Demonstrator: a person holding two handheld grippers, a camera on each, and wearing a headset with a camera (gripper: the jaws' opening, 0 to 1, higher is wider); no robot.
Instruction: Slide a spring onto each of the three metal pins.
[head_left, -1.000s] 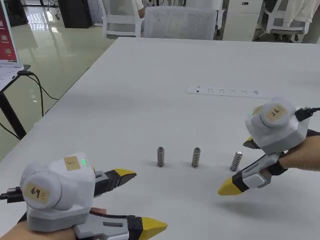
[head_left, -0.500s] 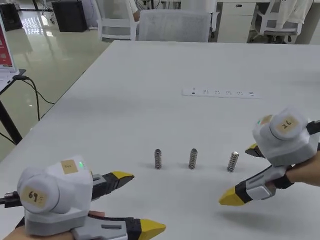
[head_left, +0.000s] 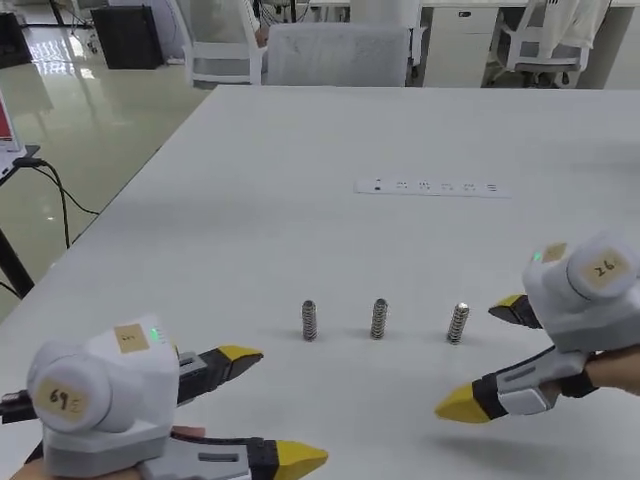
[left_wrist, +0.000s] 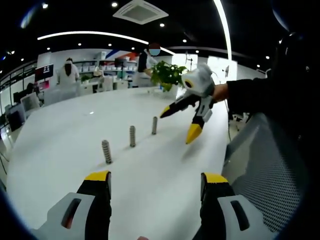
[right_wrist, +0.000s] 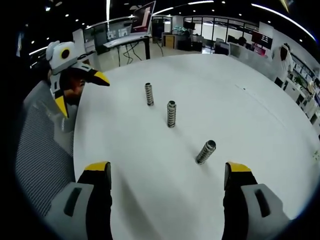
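1. White tabletop carries three springs in a row running left to right: the left spring, the middle spring and the right spring.
2. I see the left and middle springs standing upright, while the right spring leans slightly. They are spaced apart, and neither gripper touches any of them. I cannot tell whether a pin runs inside each coil.
3. The left gripper sits low at the near left of the table. It is held roughly level, with its yellow tips pointing right, short of the row. Its jaws are spread wide with nothing between them.
4. In the left gripper view the springs line up ahead, and the other gripper hangs beyond the far end of the row.
5. The right gripper is on the near right, angled down and leftward, with the hand behind it at the frame edge. Its jaws also stand wide apart and empty. The far tip is just right of the right spring, and the near tip hovers closer to me.
6. A power strip lies farther back on the table, well beyond the springs.
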